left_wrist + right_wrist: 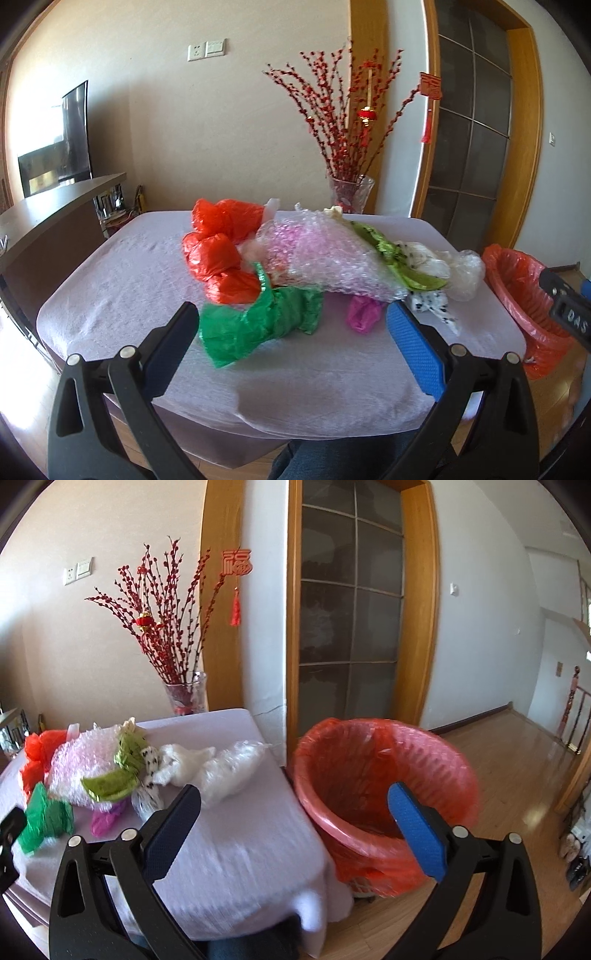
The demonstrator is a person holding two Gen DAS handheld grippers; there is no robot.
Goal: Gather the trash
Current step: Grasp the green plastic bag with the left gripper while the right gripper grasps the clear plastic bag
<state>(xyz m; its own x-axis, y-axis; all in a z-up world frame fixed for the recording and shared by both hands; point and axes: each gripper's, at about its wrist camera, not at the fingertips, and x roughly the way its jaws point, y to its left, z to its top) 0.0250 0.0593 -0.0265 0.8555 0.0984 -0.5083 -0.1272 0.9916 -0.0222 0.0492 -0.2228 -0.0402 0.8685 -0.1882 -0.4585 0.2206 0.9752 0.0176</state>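
A pile of plastic trash lies on the lilac-covered table [122,295]: orange bags [221,251], a bubble-wrap bundle [317,254], a green bag [258,325], a lime wrapper [399,258], a pink scrap [364,312] and clear white bags [458,269]. My left gripper [291,314] is open and empty, just short of the green bag. My right gripper [293,797] is open and empty, above the gap between the table edge and the bin [376,775], which has a red liner. The pile also shows in the right wrist view [110,768].
A glass vase of red branches [351,192] stands behind the table's far edge. A wooden counter [48,210] is on the left. A glass door [351,609] is behind the bin. Wooden floor [517,757] stretches right.
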